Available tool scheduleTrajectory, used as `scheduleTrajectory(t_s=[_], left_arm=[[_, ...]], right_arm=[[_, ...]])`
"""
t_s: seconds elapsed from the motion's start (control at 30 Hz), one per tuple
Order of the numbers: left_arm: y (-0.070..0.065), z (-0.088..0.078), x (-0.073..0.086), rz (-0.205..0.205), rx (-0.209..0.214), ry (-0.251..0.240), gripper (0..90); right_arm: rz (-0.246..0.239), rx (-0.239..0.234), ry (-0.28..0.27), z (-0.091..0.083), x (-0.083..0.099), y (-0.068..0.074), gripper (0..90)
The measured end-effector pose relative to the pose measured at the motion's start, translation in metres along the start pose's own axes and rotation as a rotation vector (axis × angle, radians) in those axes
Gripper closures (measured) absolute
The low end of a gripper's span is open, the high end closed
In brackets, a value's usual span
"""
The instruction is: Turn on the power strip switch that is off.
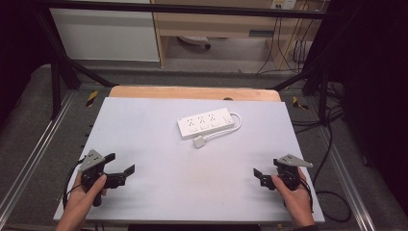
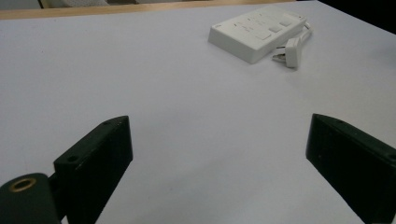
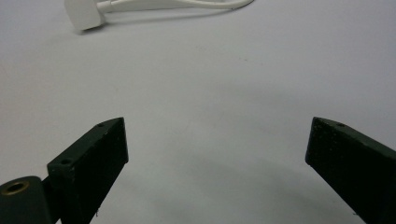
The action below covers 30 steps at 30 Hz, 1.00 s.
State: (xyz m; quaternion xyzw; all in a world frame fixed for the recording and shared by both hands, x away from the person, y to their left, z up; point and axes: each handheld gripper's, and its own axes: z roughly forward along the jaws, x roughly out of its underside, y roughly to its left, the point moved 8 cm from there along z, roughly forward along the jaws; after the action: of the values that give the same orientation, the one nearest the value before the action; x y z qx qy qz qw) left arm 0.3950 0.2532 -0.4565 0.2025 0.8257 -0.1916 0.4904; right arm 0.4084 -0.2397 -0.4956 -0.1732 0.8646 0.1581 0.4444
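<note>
A white power strip [image 1: 205, 122] lies near the middle of the white table top [image 1: 159, 159], its cord looped at its right end and its white plug [image 1: 198, 142] lying just in front of it. The strip [image 2: 258, 31] and the plug [image 2: 289, 48] lie far ahead in the left gripper view. The plug [image 3: 84, 14] also lies at the top left of the right gripper view. My left gripper [image 1: 121, 163] rests near the front left of the table, open and holding nothing [image 2: 217, 140]. My right gripper [image 1: 263, 174] rests near the front right, its jaws wide apart with nothing between them [image 3: 217, 140].
A wooden edge [image 1: 192, 92] runs along the far side of the table. Black frame bars [image 1: 62, 72] stand at both far corners. Cables [image 1: 332, 139] trail over the grey floor to the right. A pale cabinet [image 1: 216, 29] stands behind the table.
</note>
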Motion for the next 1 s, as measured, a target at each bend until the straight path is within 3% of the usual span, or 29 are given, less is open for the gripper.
scheduleTrajectory(t_s=[0.57,0.73,0.9,1.0], left_arm=[[0.001,0.001,0.001,-0.014,-0.002,0.008,7.0],[0.002,0.001,0.001,-0.022,-0.007,0.008,6.8],[0.003,0.003,0.003,-0.019,-0.009,0.017,6.8],[0.002,0.003,0.003,-0.021,-0.005,0.018,6.8]], right_arm=[[-0.042,0.005,-0.062,-0.004,-0.012,0.005,5.9],[-0.116,0.003,-0.086,-0.005,-0.018,0.013,5.6],[-0.096,-0.032,-0.062,-0.005,-0.019,0.019,5.9],[-0.055,-0.039,-0.054,-0.007,-0.022,0.019,4.9]])
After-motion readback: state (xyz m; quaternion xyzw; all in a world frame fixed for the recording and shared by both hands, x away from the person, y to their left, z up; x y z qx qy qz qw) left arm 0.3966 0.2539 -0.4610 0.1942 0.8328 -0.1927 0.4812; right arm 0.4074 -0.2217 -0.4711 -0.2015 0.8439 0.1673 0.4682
